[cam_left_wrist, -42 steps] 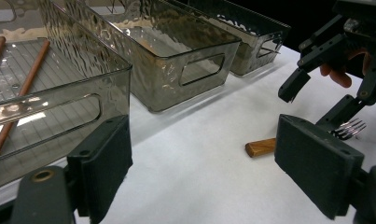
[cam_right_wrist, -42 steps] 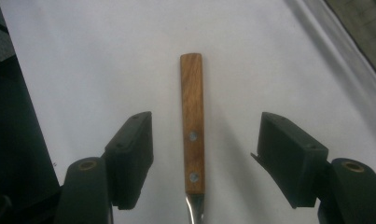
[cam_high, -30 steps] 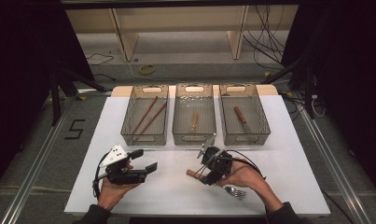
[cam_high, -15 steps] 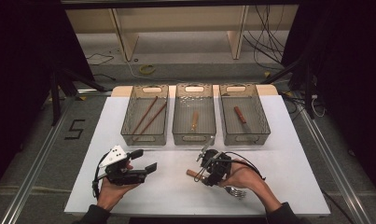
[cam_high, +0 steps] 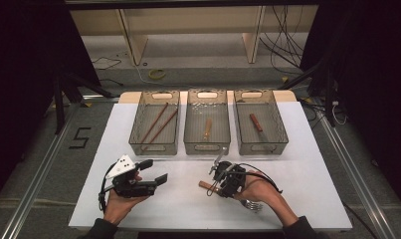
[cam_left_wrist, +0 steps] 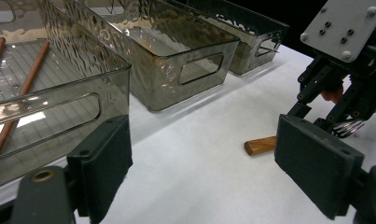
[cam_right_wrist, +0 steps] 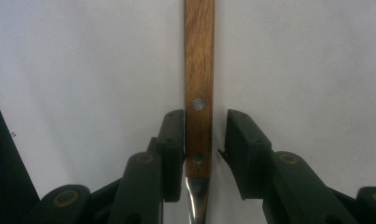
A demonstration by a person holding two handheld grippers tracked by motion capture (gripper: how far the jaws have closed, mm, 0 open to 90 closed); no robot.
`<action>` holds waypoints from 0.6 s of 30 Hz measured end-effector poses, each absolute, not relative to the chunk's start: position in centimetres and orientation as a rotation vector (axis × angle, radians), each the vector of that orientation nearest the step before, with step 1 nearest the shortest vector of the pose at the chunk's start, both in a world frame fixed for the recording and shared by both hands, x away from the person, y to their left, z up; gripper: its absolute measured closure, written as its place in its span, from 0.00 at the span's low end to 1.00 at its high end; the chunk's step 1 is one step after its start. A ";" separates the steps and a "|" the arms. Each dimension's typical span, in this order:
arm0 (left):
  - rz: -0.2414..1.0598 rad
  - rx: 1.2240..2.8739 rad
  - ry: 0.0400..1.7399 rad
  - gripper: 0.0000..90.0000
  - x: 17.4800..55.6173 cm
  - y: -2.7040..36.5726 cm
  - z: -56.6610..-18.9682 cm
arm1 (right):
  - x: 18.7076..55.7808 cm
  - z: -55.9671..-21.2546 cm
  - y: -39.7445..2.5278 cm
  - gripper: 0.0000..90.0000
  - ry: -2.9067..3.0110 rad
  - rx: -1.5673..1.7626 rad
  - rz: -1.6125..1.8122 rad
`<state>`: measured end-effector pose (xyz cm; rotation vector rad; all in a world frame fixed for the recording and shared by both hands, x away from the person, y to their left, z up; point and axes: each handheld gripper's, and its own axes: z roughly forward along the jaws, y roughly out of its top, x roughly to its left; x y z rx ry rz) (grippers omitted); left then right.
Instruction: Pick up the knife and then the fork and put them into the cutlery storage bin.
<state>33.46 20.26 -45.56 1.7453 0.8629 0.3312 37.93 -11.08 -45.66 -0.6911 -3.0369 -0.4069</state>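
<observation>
Nearest the person, the steel-tined fork with a riveted brown wooden handle (cam_right_wrist: 198,70) lay flat on the white table top (cam_high: 188,209). The right gripper (cam_right_wrist: 199,126) sat right over the fork, jaws straddling the handle at its rivets. One pad (cam_right_wrist: 174,140) touched the wood and the other pad (cam_right_wrist: 239,144) stood just off it, so it was spread a little, not yet pinching. Compared with a second ago that gripper had barely shifted, and the fork was in the same spot. Judged: grasp lined up, squeeze still to come, nothing lifted.

Left of the fork, the left gripper (cam_high: 154,172) was spread wide and empty, aimed toward the fork, unchanged from before.

Beyond the fork stood three smoky clear plastic bins: left bin (cam_high: 153,148) with two long brown sticks (cam_high: 158,122), middle bin (cam_high: 206,148) with a wooden-handled piece (cam_high: 207,128), right bin (cam_high: 262,147) with a reddish-handled piece (cam_high: 256,122). The fork probably belonged in one of these.
</observation>
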 end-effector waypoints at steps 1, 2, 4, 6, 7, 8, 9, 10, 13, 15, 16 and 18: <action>0.332 1.745 0.863 0.20 33.5 20.3 -45.6 | 38.0 -45.7 -11.1 0.77 -3.041 -0.682 -0.406; 0.332 1.745 0.862 0.20 33.5 20.3 -45.6 | 38.0 -45.8 -11.1 0.78 -3.042 -0.678 -0.401; 0.332 1.745 0.863 0.20 33.5 20.3 -45.6 | 37.9 -45.9 -11.0 0.79 -3.044 -0.673 -0.391; 0.332 1.745 0.862 0.20 33.5 20.3 -45.6 | 37.8 -45.9 -11.0 0.80 -3.052 -0.668 -0.387; 0.331 1.745 0.863 0.20 33.5 20.2 -45.6 | 37.8 -45.9 -11.0 0.81 -3.053 -0.659 -0.388; 0.329 1.744 0.864 0.20 33.4 20.2 -45.6 | 37.8 -45.9 -10.9 0.83 -3.052 -0.660 -0.387; 0.329 1.745 0.864 0.20 33.4 20.2 -45.6 | 37.7 -45.9 -10.9 0.84 -3.064 -0.644 -0.385; 0.329 1.745 0.864 0.20 33.4 20.2 -45.6 | 37.6 -45.9 -10.8 0.84 -3.068 -0.643 -0.383; 0.329 1.746 0.863 0.20 33.5 20.2 -45.6 | 37.6 -45.9 -10.8 0.85 -3.071 -0.637 -0.381; 0.330 1.747 0.861 0.20 33.5 20.2 -45.6 | 37.6 -45.9 -10.8 0.85 -3.075 -0.639 -0.377; 0.328 1.745 0.864 0.20 33.4 20.2 -45.6 | 37.5 -45.9 -10.7 0.85 -3.079 -0.640 -0.376; 0.329 1.746 0.863 0.20 33.4 20.2 -45.6 | 37.6 -45.9 -10.7 0.86 -3.082 -0.631 -0.376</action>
